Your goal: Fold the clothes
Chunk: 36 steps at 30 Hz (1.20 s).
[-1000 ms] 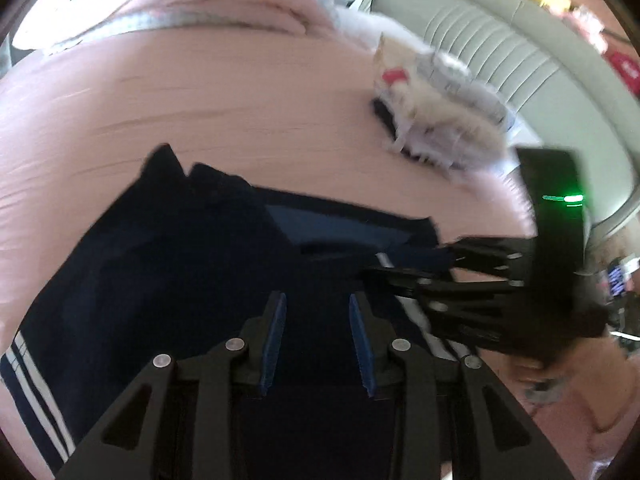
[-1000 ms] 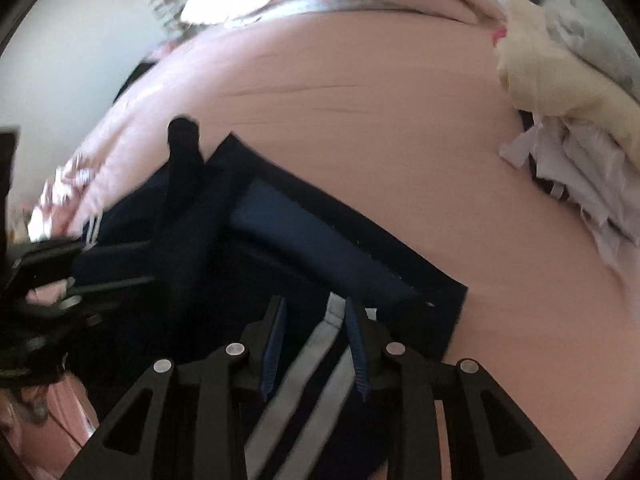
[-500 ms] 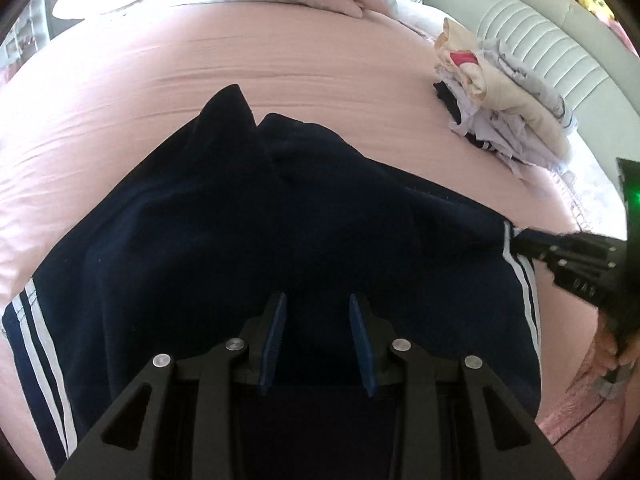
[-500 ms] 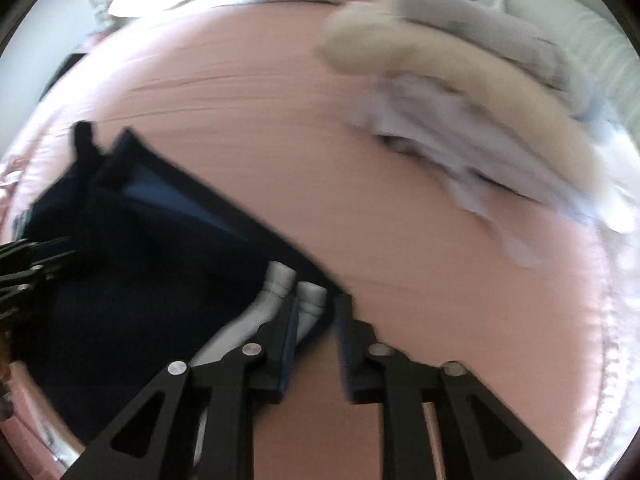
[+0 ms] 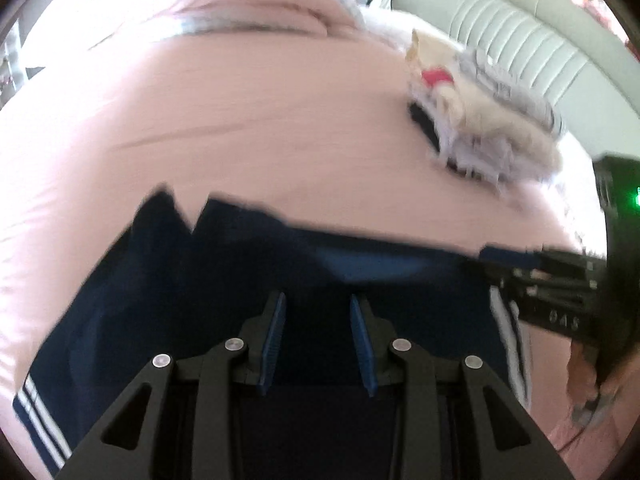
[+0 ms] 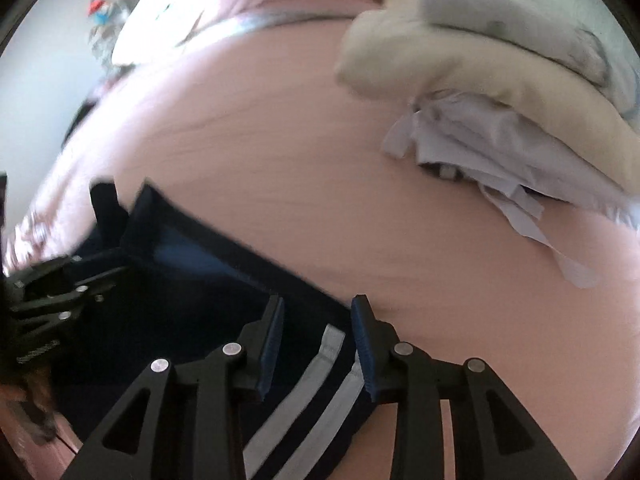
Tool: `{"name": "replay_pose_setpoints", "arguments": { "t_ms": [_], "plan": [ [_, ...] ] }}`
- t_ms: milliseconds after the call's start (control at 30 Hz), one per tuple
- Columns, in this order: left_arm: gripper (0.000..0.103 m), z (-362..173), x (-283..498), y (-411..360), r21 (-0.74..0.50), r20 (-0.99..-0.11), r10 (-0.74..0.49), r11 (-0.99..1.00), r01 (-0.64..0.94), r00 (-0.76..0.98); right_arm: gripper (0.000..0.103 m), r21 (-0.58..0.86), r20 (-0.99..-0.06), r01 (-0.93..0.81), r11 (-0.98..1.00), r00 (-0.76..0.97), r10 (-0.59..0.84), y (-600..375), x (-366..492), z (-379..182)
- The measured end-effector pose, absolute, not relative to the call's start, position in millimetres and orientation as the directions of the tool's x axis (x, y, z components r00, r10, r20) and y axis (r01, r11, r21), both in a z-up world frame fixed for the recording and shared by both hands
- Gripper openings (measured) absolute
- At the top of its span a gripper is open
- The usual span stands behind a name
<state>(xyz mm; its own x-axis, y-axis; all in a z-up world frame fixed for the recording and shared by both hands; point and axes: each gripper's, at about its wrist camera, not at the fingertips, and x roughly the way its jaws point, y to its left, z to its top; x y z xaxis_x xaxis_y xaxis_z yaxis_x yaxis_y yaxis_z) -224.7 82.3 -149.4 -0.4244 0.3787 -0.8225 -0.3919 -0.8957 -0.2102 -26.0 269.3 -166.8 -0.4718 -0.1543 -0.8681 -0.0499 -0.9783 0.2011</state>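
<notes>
Navy white-striped shorts on smooth pink bedsheet

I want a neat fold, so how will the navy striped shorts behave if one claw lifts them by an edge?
The navy shorts would probably droop: they lie limp, following the pink bedsheet. Their top layer is already turned back, showing blue lining, so layers likely shift apart. The fabric looks thin, so probably light.

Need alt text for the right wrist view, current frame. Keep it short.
Open right claw hovers over the white-striped edge of navy shorts spread on a pink bed sheet. The left claw reaches in from the left over the shorts; a pile of pale folded clothes sits upper right.
</notes>
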Motion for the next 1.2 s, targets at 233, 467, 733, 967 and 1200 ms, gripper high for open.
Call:
{"name": "replay_pose_setpoints", "arguments": {
  "t_ms": [233,467,733,967,1200],
  "plan": [
    [0.030,-168.7,-246.3,95.0,-0.125,-0.895,0.245,-0.940,-0.318,-0.373,0.046,0.131,-0.895,-0.099,-0.986,-0.439,-0.074,290.2,-18.6,-171.8],
    [0.030,-168.3,-202.4,73.5,-0.119,-0.900,0.232,-0.945,-0.304,-0.369,0.046,0.060,-0.923,0.011,-0.998,-0.380,-0.060,286.7,12.4,-162.2],
    [0.030,-178.6,-207.7,89.6,-0.092,-0.882,0.236,-0.935,-0.342,-0.408,0.049,0.047,-0.941,0.068,-0.997,-0.331,-0.066,296.2,39.1,-170.0],
    [0.033,-173.8,-259.4,107.5,-0.065,-0.857,0.221,-0.942,-0.329,-0.465,0.050,0.011,-0.922,-0.034,-0.999,-0.387,0.003,322.4,37.3,-166.0],
    [0.033,-158.1,-264.5,99.6,-0.130,-0.837,0.269,-0.944,-0.305,-0.476,0.054,0.041,-0.899,-0.101,-0.994,-0.437,0.007,355.4,55.5,-155.3]
  ]
}}
